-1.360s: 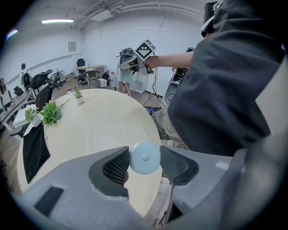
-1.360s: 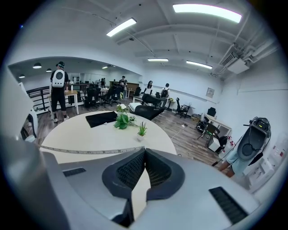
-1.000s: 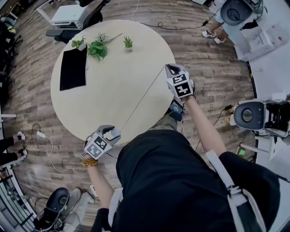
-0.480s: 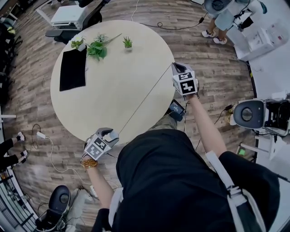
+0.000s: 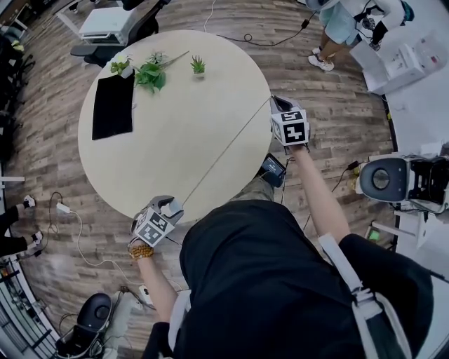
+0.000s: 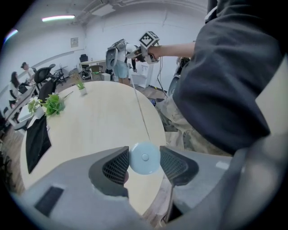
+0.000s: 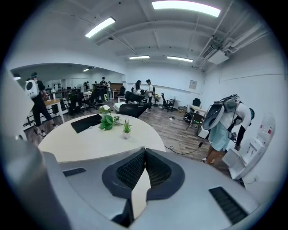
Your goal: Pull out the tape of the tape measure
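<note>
A round pale blue tape measure case (image 6: 144, 157) sits between the pads of my left gripper (image 6: 144, 165), which is shut on it at the round table's near edge (image 5: 170, 207). Its thin tape (image 5: 228, 148) runs taut across the cream table (image 5: 175, 133) up to my right gripper (image 5: 275, 102), which hangs just past the table's right edge. In the right gripper view the jaws (image 7: 144, 173) are shut on the pale tape end (image 7: 138, 195). From the left gripper view the tape (image 6: 141, 112) leads off toward the right gripper's marker cube (image 6: 149, 39).
A black mat (image 5: 113, 106) and small potted plants (image 5: 151, 73) (image 5: 198, 66) sit on the far side of the table. A dark device (image 5: 272, 168) lies below the right arm. A person (image 5: 344, 21) stands at the top right. An office chair (image 5: 382, 179) stands at the right.
My right gripper has moved to the right, past the table's edge, and the stretched tape has grown longer. The left gripper has barely shifted. The person at the top right has moved.
</note>
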